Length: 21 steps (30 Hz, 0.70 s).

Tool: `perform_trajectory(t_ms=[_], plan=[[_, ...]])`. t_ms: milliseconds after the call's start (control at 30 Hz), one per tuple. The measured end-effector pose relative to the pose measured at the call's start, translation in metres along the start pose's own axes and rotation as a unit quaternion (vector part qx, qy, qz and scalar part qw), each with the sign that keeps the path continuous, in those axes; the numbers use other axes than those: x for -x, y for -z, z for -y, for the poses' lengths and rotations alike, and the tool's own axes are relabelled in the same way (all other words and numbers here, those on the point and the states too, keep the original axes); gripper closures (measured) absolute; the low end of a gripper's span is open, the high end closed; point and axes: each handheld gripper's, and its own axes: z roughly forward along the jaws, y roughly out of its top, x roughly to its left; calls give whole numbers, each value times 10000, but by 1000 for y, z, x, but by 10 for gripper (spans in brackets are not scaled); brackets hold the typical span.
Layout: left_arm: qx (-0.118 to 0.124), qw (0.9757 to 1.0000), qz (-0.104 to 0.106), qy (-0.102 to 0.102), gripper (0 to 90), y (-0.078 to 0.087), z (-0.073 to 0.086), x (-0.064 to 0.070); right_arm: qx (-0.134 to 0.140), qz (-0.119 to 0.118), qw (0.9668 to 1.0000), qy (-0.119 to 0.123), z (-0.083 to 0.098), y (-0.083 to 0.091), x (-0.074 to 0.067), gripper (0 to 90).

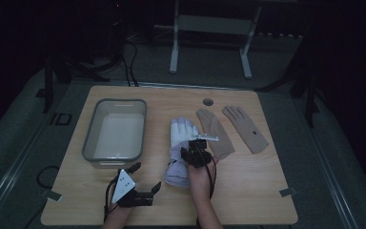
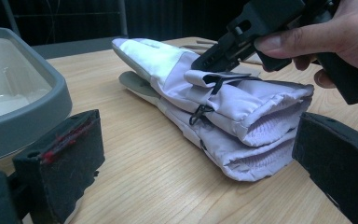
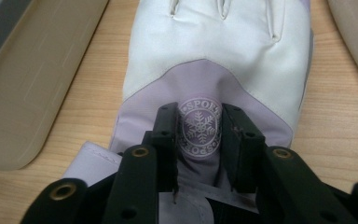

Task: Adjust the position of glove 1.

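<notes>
Right gripper is down on the white-and-lilac ski gloves, a stacked pair lying mid-tabletop, cuffs toward me. My fingers straddle the round snowflake badge on the top glove's cuff; they sit partly spread with fabric bunched between them, but I can't tell if the pads actually bite yet. So the grab is at the contact stage and no lift is done.

Left gripper idles at the near-left of the tabletop, fingers spread wide, nothing between them, aimed at the cuff end of the pair.

Grey bin sits just left of the gloves and holds nothing; my guess is that's the destination, so the carry and drop are all left to do.

Two tan gloves lie flat to the right, the nearer one just beside my right gripper. Risks: picking only the top glove, or snagging the cuff strap.
</notes>
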Motion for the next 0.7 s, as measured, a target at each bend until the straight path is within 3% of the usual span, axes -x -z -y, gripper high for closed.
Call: perform_trajectory(t_ms=[333,400,500,600,633,700], plan=[[-40,10000,27,8,23,-1,0,0,187,-220,9994,199,-14,20,-2,555],[-24,10000,30,32,23,-1,0,0,280,-348,9988,211,-23,37,7,529],[-43,10000,34,21,23,-1,0,0,241,-429,9984,283,-27,41,13,500],[-69,10000,11,13,23,-1,-1,0,318,-435,9954,789,-30,45,23,384],[-69,10000,11,13,23,-1,-1,0,318,-435,9954,789,-30,45,23,384],[-81,10000,20,15,23,-2,-1,0,84,-591,9955,736,-32,47,32,255]])
